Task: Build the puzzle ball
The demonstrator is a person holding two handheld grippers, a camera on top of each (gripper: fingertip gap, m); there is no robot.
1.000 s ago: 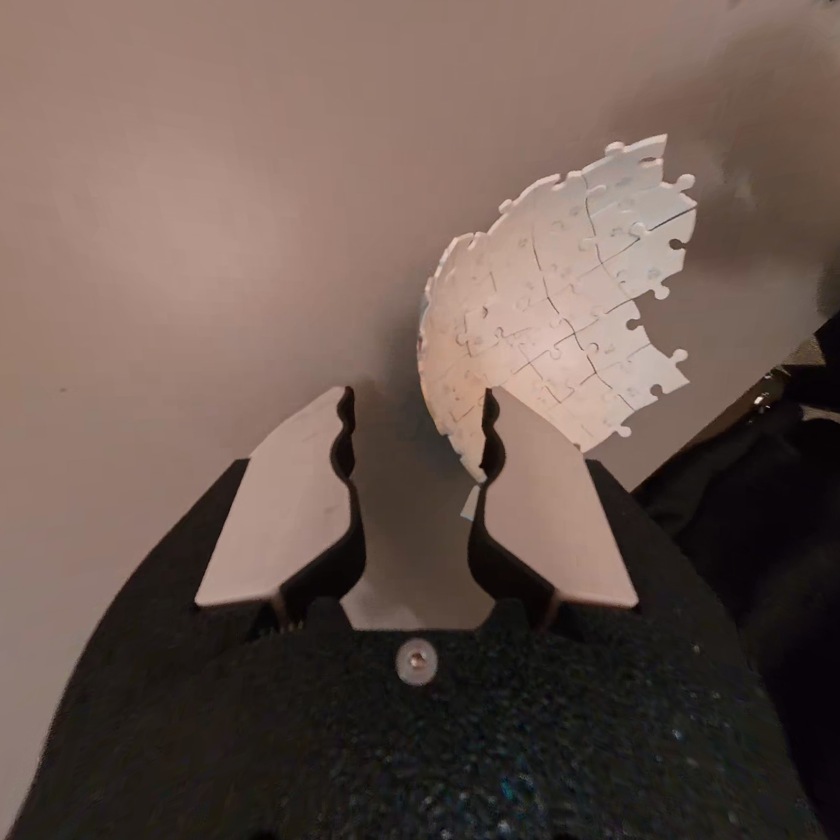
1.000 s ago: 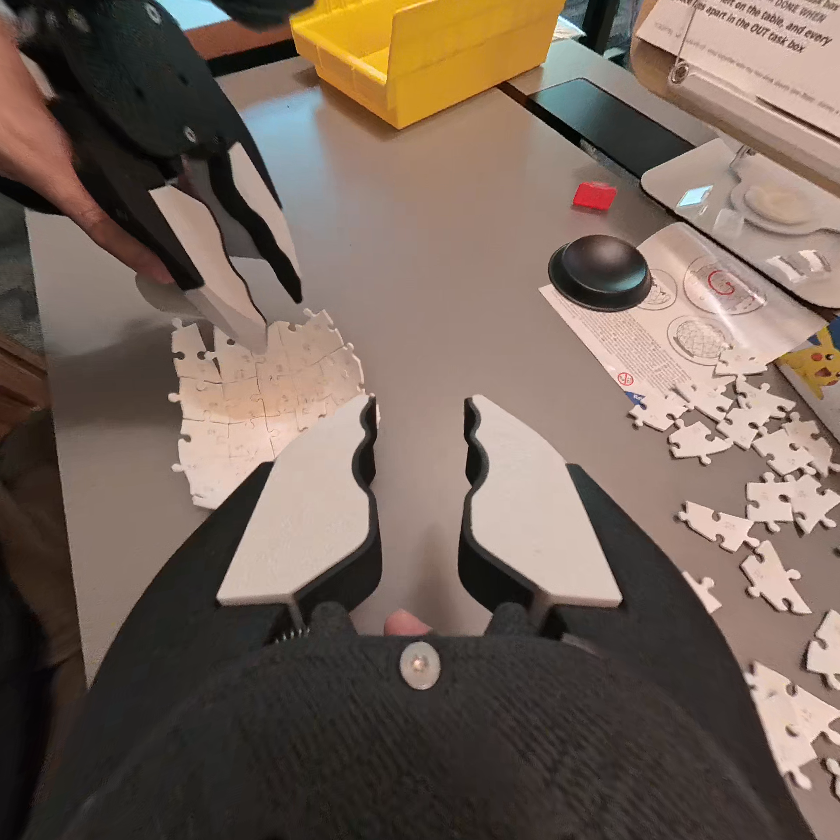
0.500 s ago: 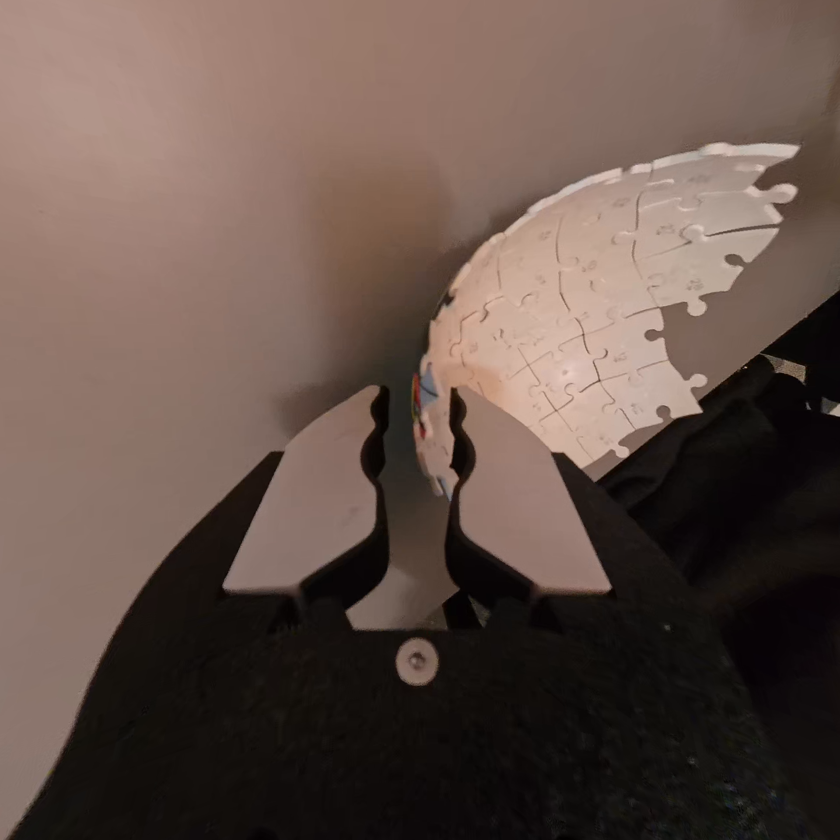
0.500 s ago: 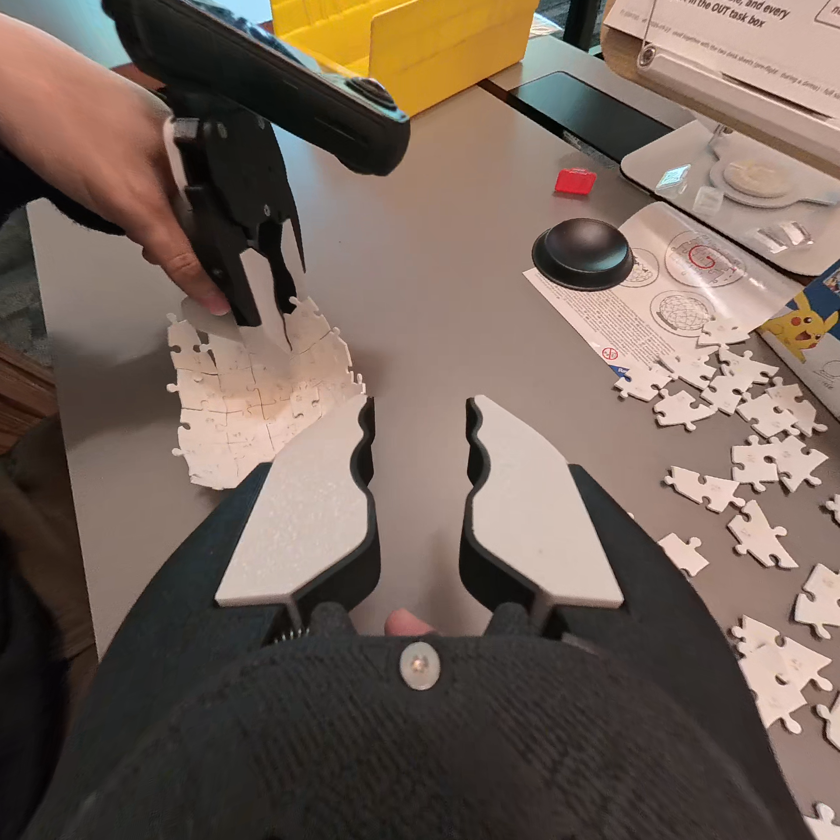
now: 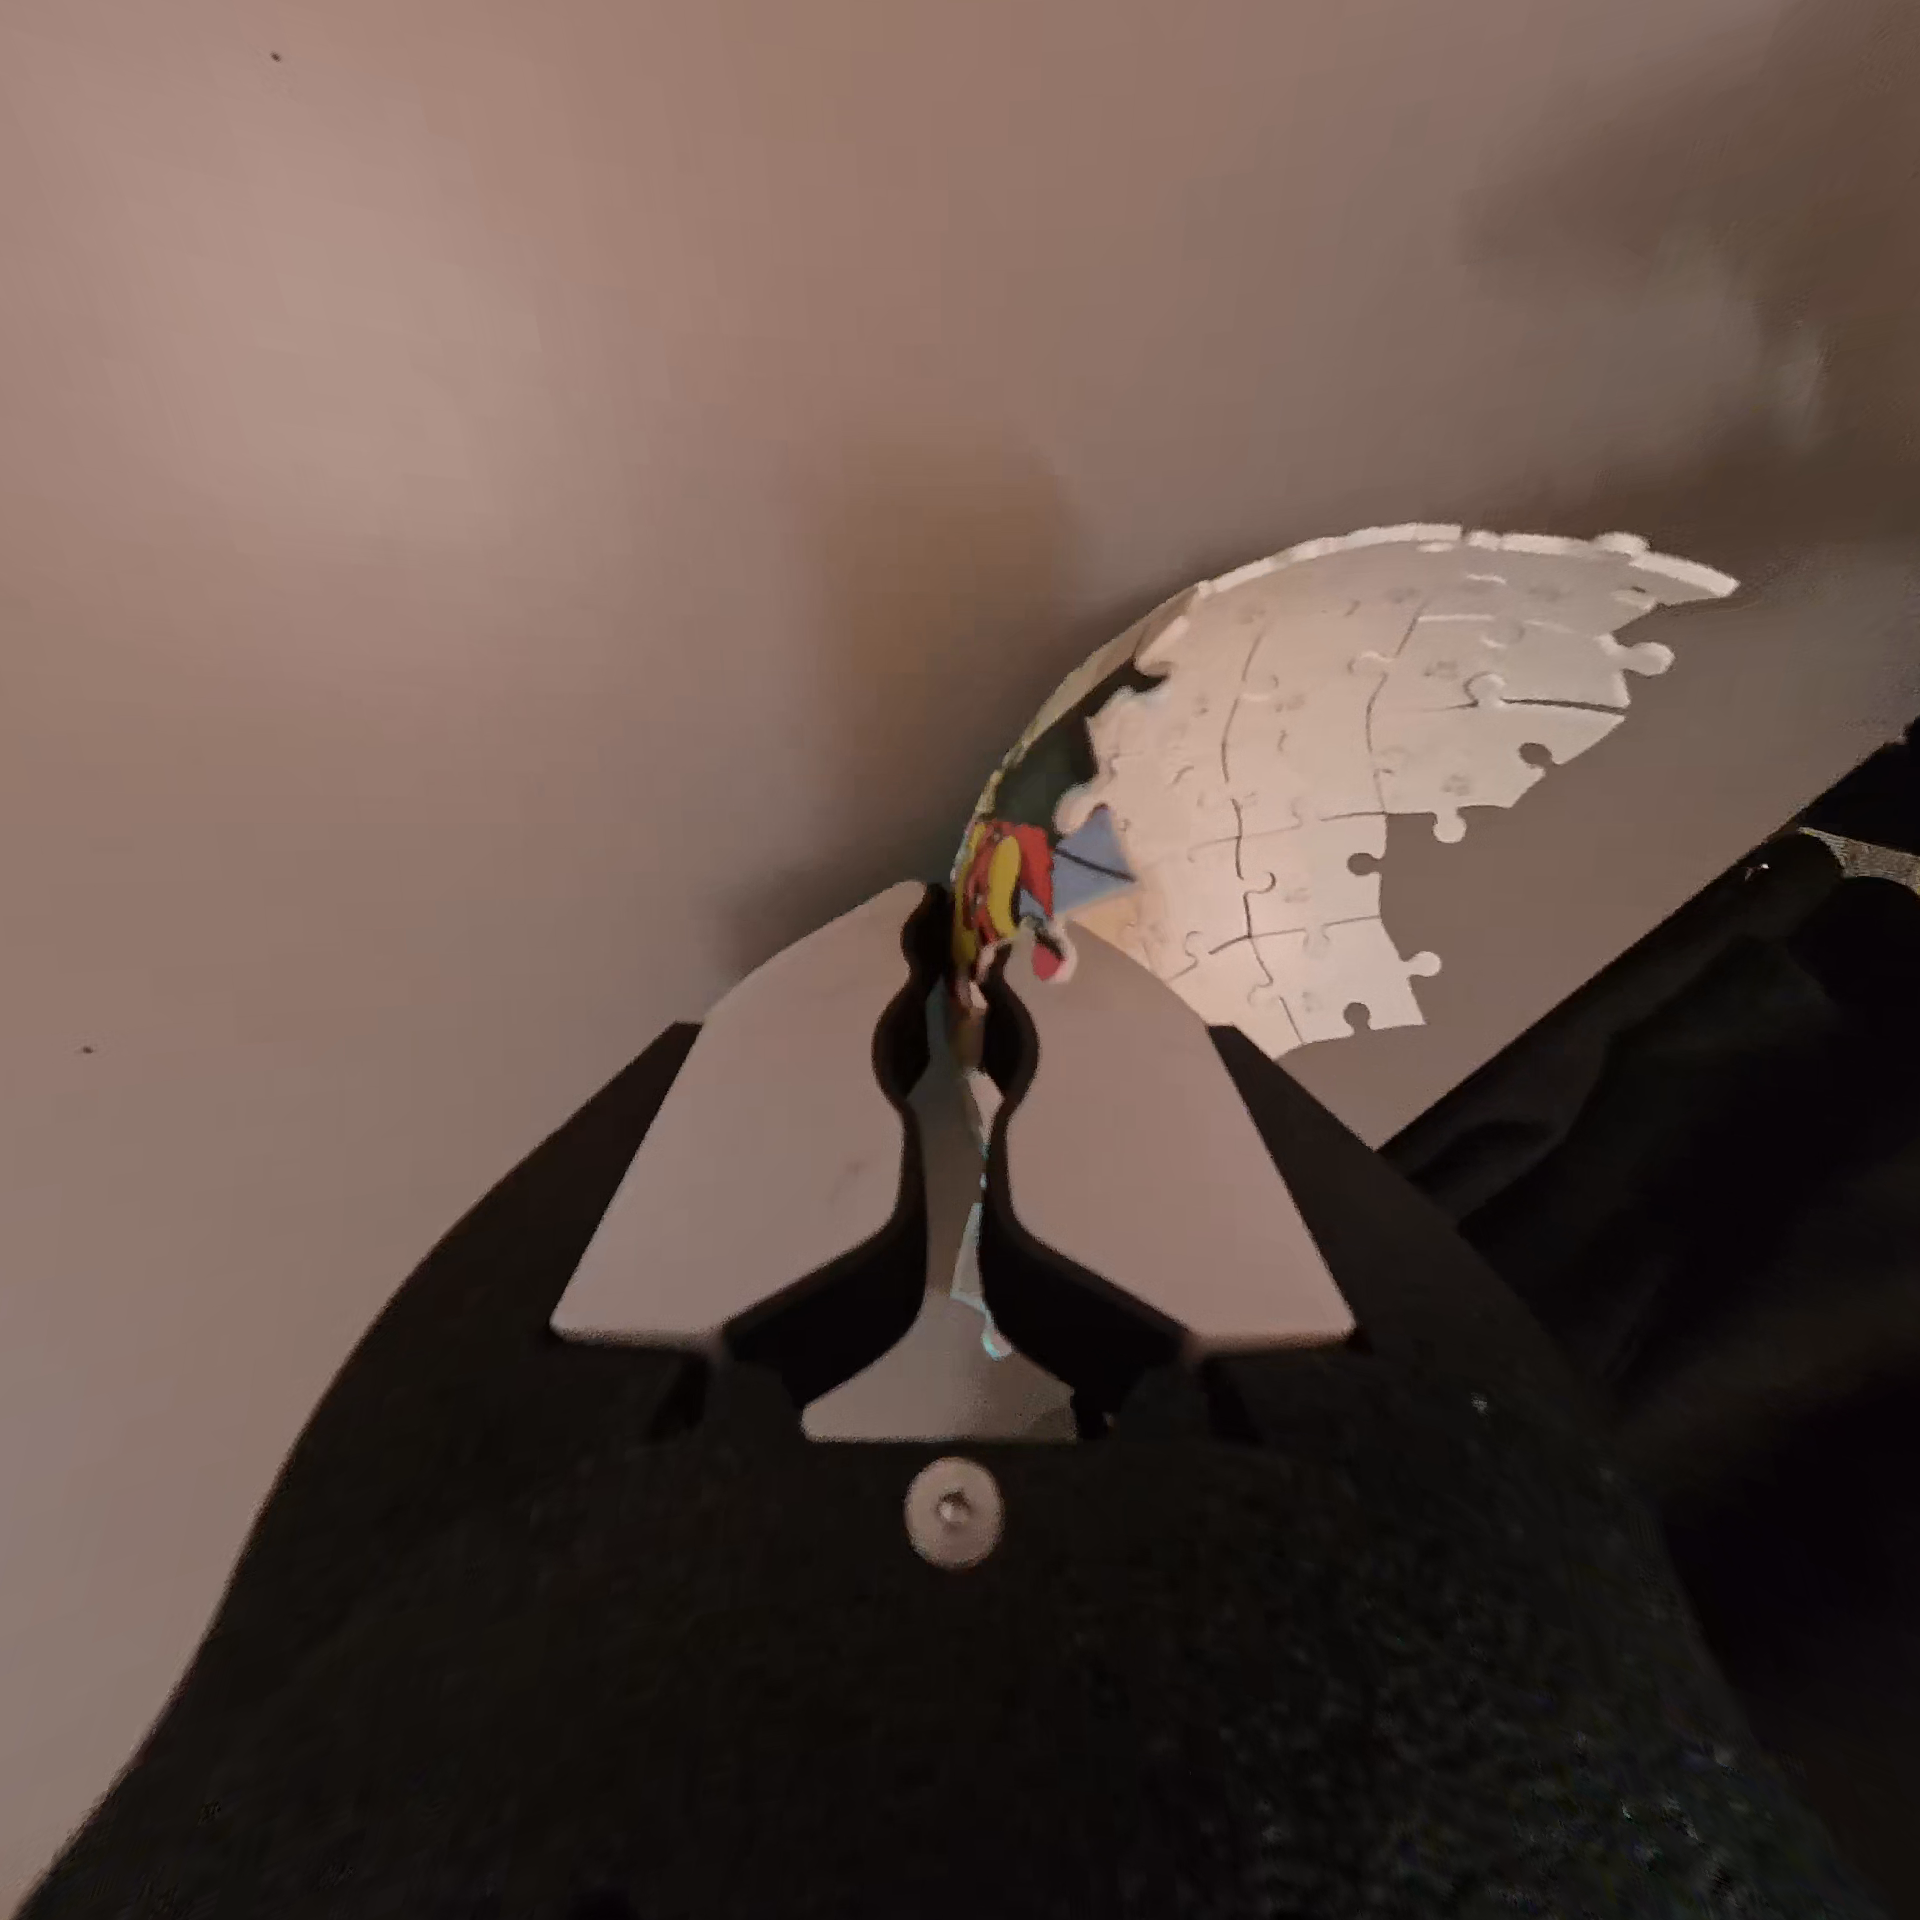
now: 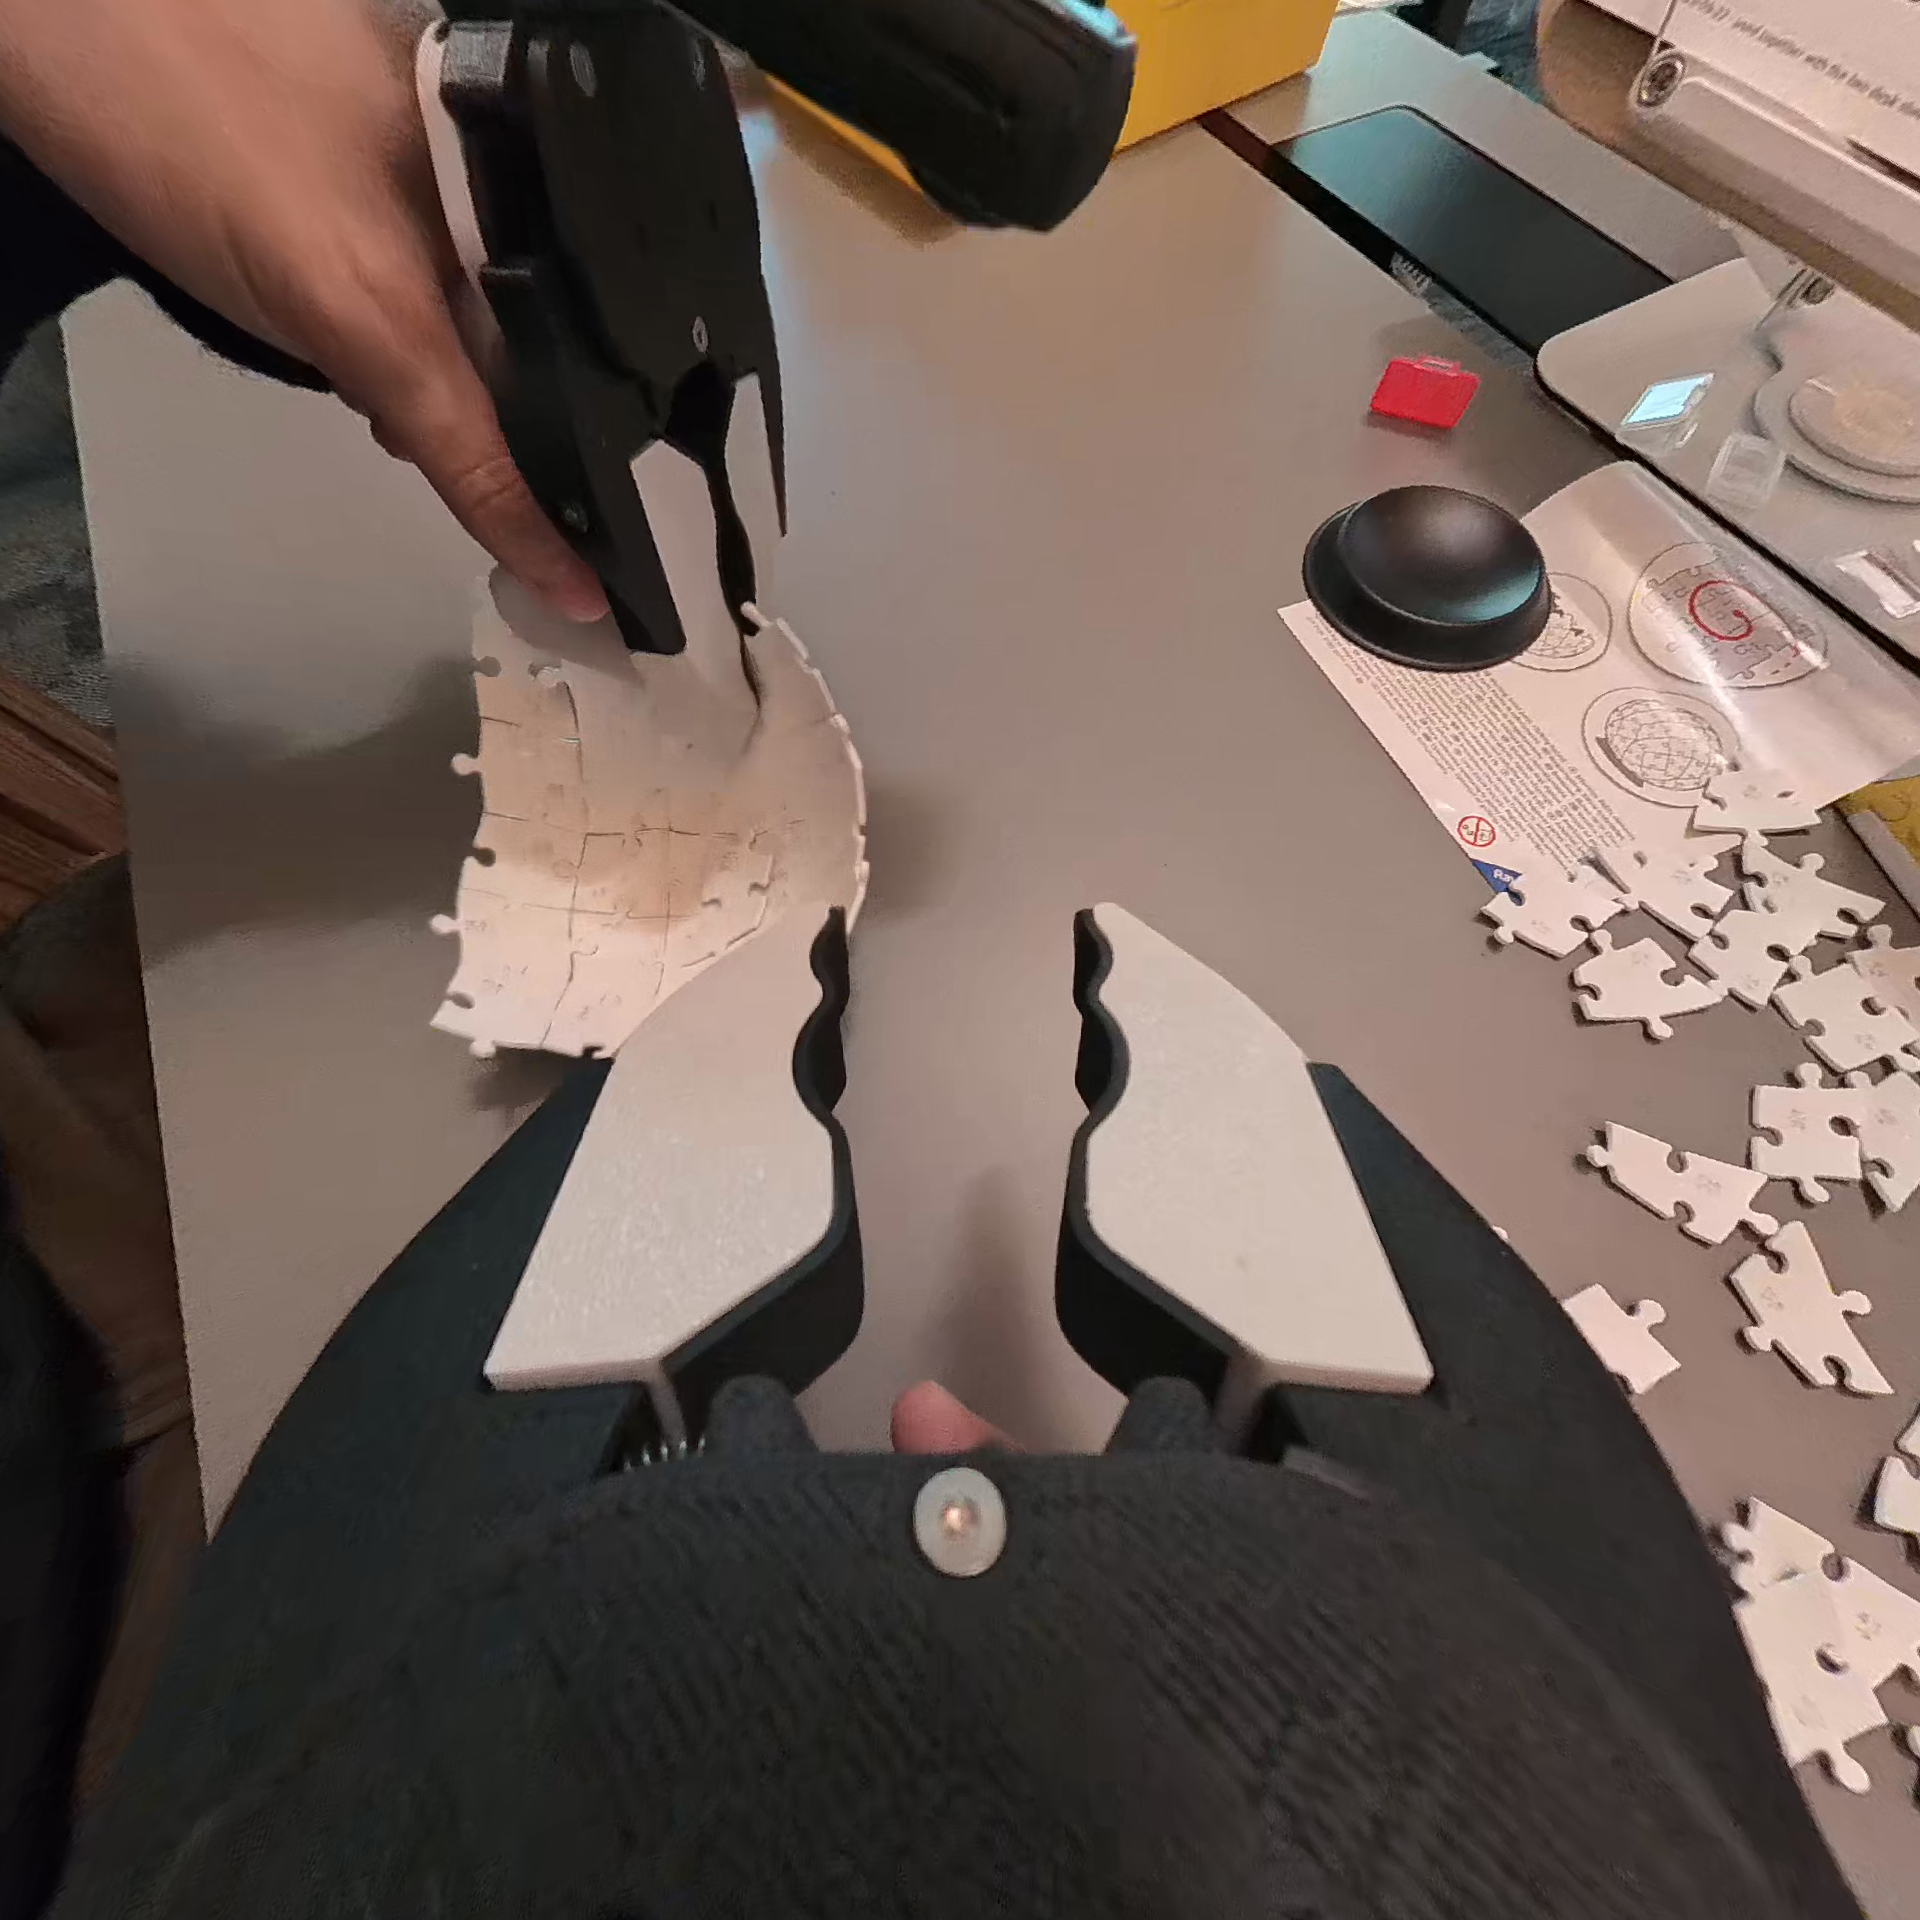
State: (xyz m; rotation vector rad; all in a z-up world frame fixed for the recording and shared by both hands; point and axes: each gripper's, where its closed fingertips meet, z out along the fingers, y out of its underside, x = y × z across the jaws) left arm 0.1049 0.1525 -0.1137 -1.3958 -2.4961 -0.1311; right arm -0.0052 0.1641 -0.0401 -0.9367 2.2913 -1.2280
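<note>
A curved shell of joined white puzzle pieces [image 5: 1309, 790] is the part-built puzzle ball, with a coloured outer face showing at its edge. My left gripper [image 5: 971, 961] is shut on the shell's rim. In the right wrist view the shell [image 6: 644, 831] is tilted up off the grey table [image 6: 1039, 520], and the left gripper [image 6: 707, 634] pinches its far edge. My right gripper [image 6: 956, 935] is open and empty, just right of the shell's near edge. Several loose white pieces [image 6: 1766, 1091] lie at the right.
A black dome stand [image 6: 1429, 577] sits on an instruction sheet [image 6: 1538, 748] at the right. A small red block [image 6: 1421, 390] lies beyond it. A yellow bin [image 6: 1216, 62] stands at the back. A white stand base [image 6: 1766, 384] is at the far right. Spacing between my two grippers at the tips: around 12 cm.
My left gripper has closed on the shell's rim and tipped the shell up off the table. My right gripper stayed open and moved a little nearer the shell.
</note>
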